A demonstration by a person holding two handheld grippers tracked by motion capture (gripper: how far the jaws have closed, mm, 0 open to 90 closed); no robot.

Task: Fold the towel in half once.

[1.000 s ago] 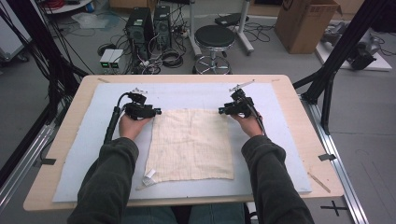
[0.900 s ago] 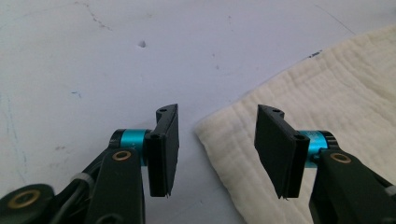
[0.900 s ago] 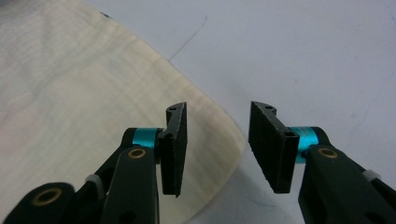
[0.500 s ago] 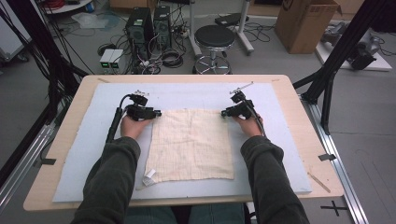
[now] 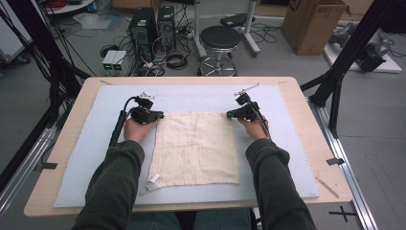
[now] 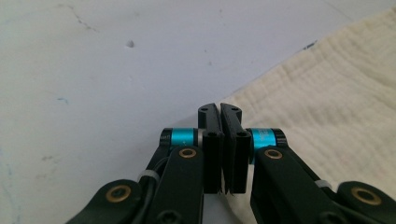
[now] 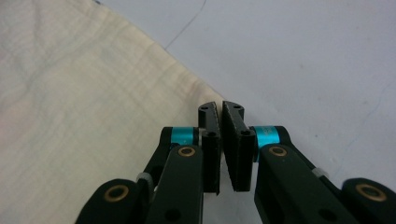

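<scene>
Cream cloth (image 5: pixel 196 148) lies flat on the pale blue mat (image 5: pixel 86 158), roughly centred on the wooden table (image 5: pixel 306 120), far edge toward the stool side. White tag (image 5: pixel 153 180) at its near-left corner.

Left gripper (image 5: pixel 158 115) sits at the far-left corner of the cloth, right gripper (image 5: pixel 230 115) at the far-right corner – both low on the mat, hands behind them, forearms in dark green sleeves.

Both sets of jaws have just been closing. In the left gripper view the left gripper (image 6: pixel 220 111) has its 2 jaws pressed together, tips at the cloth's (image 6: pixel 327 107) corner edge – whether fabric is actually caught between them I can't tell (corner is hidden behind the jaws). Same in the right gripper view: right gripper (image 7: pixel 220 108) jaws nearly together at the tips, a thin gap lower down, right at the cloth (image 7: pixel 84 107) corner; a pinch on fabric isn't visible either.
</scene>
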